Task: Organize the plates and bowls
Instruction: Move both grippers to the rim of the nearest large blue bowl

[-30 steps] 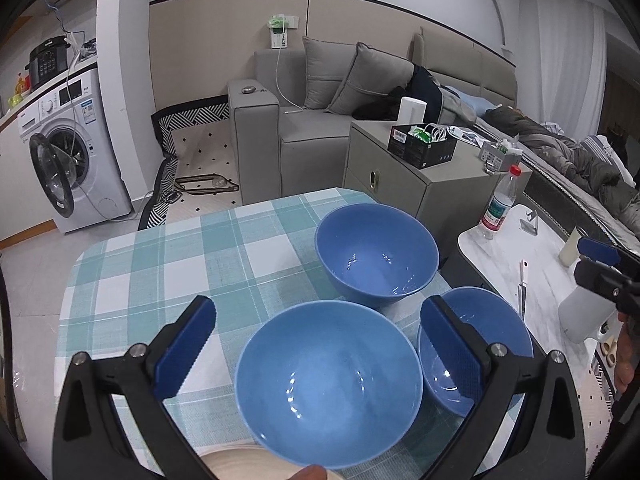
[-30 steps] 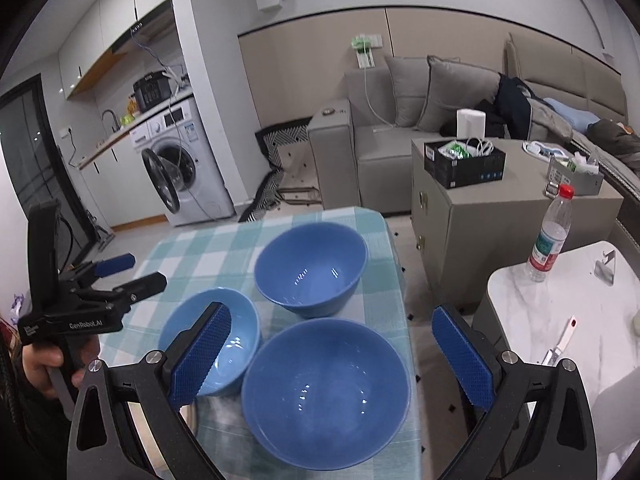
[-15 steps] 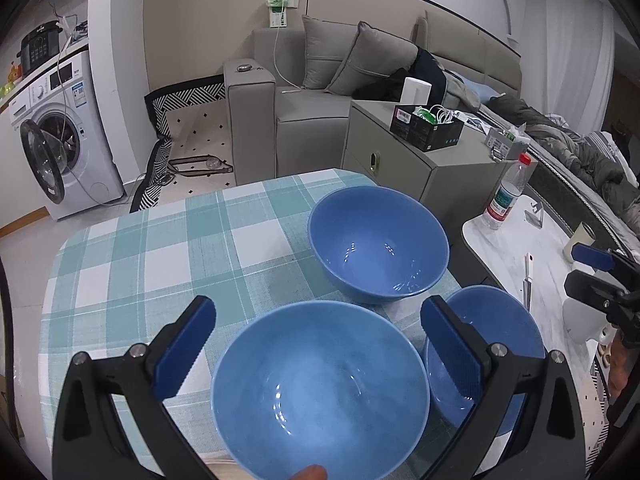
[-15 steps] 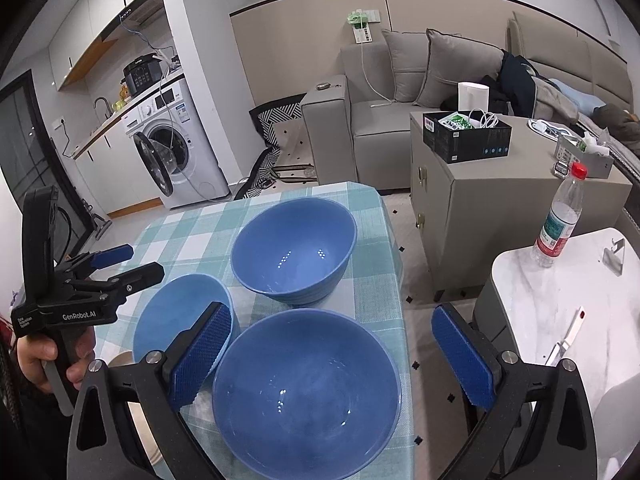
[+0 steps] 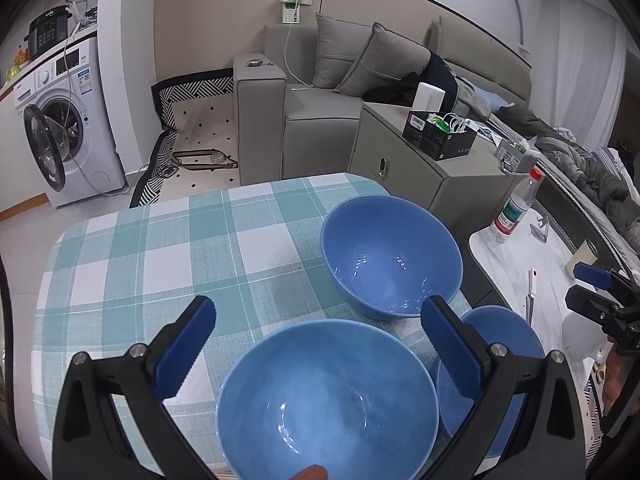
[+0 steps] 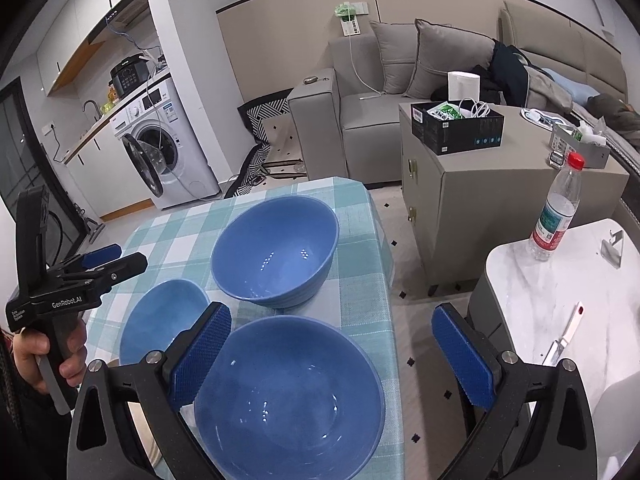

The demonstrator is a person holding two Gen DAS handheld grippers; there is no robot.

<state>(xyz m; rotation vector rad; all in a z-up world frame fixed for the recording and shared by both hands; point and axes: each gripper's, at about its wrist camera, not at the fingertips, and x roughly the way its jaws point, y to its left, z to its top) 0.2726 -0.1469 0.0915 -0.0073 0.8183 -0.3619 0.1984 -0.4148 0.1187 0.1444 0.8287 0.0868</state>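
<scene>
Three blue bowls stand on a checked tablecloth. In the left wrist view my left gripper point(image 5: 318, 342) is open above the near bowl point(image 5: 326, 400), with the far bowl point(image 5: 390, 254) beyond and a third bowl point(image 5: 500, 364) at the right. In the right wrist view my right gripper point(image 6: 340, 348) is open above the near-right bowl point(image 6: 288, 396); the far bowl point(image 6: 276, 248) and the left bowl point(image 6: 164, 320) lie beyond. The left gripper point(image 6: 104, 260) shows at the left, the right gripper point(image 5: 592, 284) at the right of the other view.
The tablecloth table point(image 5: 168, 256) has open cloth at the left and back. A white marble side table point(image 6: 568, 292) with a water bottle point(image 6: 556, 212) and a knife stands to the right. A grey cabinet point(image 6: 480, 184), sofa and washing machine point(image 5: 68, 120) lie beyond.
Both grippers have moved forward and lower over the bowls, which now look larger and nearer. The bowls have not moved. Both grippers stay open.
</scene>
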